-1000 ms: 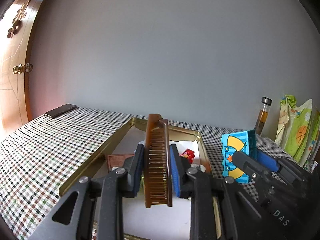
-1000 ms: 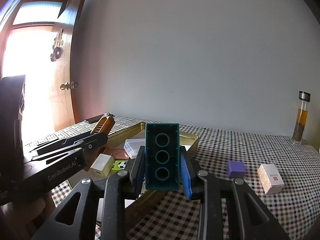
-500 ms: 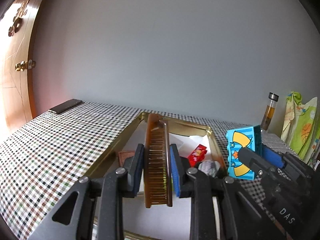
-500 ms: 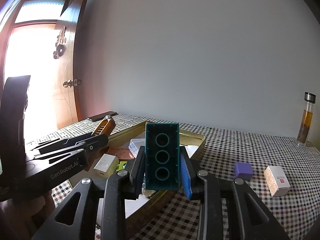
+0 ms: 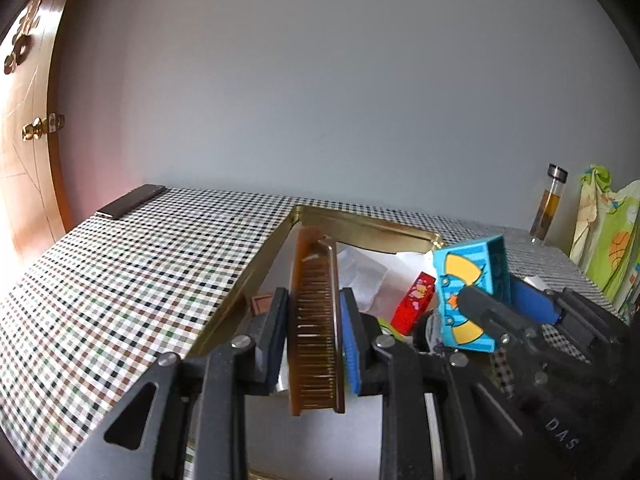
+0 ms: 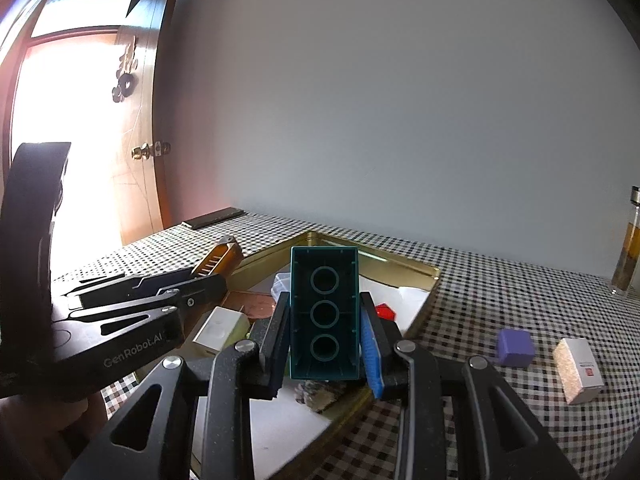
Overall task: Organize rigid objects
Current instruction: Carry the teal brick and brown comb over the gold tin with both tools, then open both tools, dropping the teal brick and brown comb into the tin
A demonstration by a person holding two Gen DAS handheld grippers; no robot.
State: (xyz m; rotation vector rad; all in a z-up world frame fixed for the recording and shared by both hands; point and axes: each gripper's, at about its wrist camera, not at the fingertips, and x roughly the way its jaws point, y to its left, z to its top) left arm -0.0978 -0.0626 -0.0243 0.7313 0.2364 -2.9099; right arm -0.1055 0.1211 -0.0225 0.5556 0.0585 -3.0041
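Observation:
My left gripper [image 5: 314,340] is shut on a brown comb [image 5: 316,320], held on edge above the gold tray [image 5: 372,226]. My right gripper [image 6: 325,336] is shut on a teal toy brick [image 6: 324,312], its hollow underside facing the camera, also over the tray [image 6: 400,268]. In the left wrist view the brick [image 5: 472,292] shows a blue face with yellow shapes, at the tray's right side. In the right wrist view the comb [image 6: 220,258] sticks out of the left gripper [image 6: 208,276] at the tray's left rim.
The tray holds a red block [image 5: 414,298], a white box [image 6: 218,328], a brown card [image 6: 252,304] and a clear case [image 5: 362,276]. On the checked cloth lie a purple cube [image 6: 515,347], a white carton [image 6: 578,370], a dark phone [image 5: 130,207] and a glass bottle [image 5: 548,204].
Both grippers have moved forward over the tray with their objects still held. The brick has come closer to the comb and over the tray's right side.

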